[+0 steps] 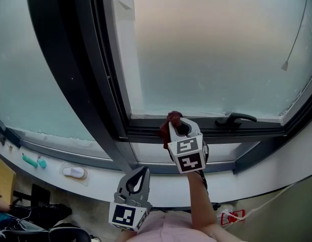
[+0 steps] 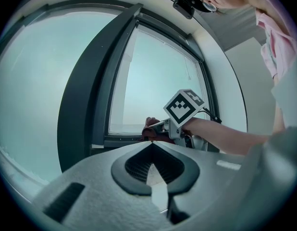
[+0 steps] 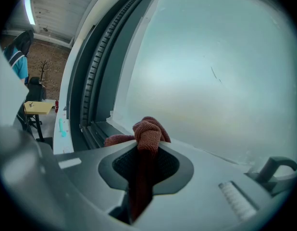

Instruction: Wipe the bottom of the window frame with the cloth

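The cloth (image 3: pixel 147 131) is rough, matt, looped fabric. The window frame (image 1: pixel 216 131) looks like smooth metal with a dull sheen, its glass (image 1: pixel 211 49) frosted. The left gripper (image 2: pixel 152 146) and right gripper (image 3: pixel 140 150) have grainy matt plastic shells.

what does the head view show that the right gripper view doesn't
Only the head view: the left hand-held gripper, held low, and the marker cube on the right hand-held gripper. Only the right gripper view: the cloth pinched between its shut jaws, and a ceiling light. Both: the cloth at the bottom of the window frame, the window handle, the frosted glass.
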Demonstrator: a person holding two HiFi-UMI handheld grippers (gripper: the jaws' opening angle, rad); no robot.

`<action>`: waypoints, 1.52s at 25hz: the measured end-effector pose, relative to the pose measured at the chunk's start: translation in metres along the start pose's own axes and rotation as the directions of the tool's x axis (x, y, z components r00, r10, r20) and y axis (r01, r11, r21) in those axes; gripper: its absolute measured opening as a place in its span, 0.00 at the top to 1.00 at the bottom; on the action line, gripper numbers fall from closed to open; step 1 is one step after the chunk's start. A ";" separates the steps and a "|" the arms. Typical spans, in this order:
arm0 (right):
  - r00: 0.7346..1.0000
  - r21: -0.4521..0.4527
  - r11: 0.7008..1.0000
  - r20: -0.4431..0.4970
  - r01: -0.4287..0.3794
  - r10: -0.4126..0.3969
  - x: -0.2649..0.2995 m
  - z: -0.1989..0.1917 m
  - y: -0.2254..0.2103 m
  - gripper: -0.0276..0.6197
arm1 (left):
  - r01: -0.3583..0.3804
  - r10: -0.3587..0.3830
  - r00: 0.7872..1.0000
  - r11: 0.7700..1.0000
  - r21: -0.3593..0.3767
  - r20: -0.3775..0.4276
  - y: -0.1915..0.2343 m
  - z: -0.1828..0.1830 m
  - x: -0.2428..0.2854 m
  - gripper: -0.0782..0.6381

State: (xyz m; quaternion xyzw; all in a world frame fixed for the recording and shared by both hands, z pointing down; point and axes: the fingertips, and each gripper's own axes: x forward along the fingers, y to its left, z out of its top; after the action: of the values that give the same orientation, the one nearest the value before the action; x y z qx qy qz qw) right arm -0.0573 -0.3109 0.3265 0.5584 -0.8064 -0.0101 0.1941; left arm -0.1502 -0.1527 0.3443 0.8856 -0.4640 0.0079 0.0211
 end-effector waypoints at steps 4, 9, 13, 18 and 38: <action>1.000 0.004 1.000 -0.002 0.004 -0.004 -0.003 -0.003 -0.010 0.86 | 0.019 -0.019 1.000 1.000 -0.002 -0.001 -0.007 -0.001 0.008 0.90; 1.000 0.008 1.000 -0.003 0.008 -0.008 -0.007 -0.007 -0.019 0.86 | 0.032 -0.032 0.999 0.999 -0.003 -0.004 -0.014 -0.002 0.016 0.90; 1.000 0.015 1.000 -0.007 0.011 -0.011 -0.010 -0.010 -0.026 0.86 | 0.042 -0.042 0.999 0.999 -0.003 -0.005 -0.018 -0.002 0.022 0.90; 1.000 0.029 0.999 -0.013 0.023 -0.023 -0.014 -0.014 -0.038 0.86 | 0.055 -0.055 0.998 0.998 -0.004 -0.009 -0.024 -0.003 0.028 0.90; 0.995 0.122 0.988 -0.035 0.098 -0.094 -0.035 -0.036 -0.093 0.86 | 0.067 -0.067 0.998 0.998 -0.002 0.006 -0.037 0.000 0.036 0.90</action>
State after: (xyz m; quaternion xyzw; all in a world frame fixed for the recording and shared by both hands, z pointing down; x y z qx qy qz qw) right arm 0.0483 -0.3068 0.3276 0.6076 -0.7749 0.0387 0.1700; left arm -0.0991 -0.1607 0.3439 0.9006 -0.4341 0.0040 0.0208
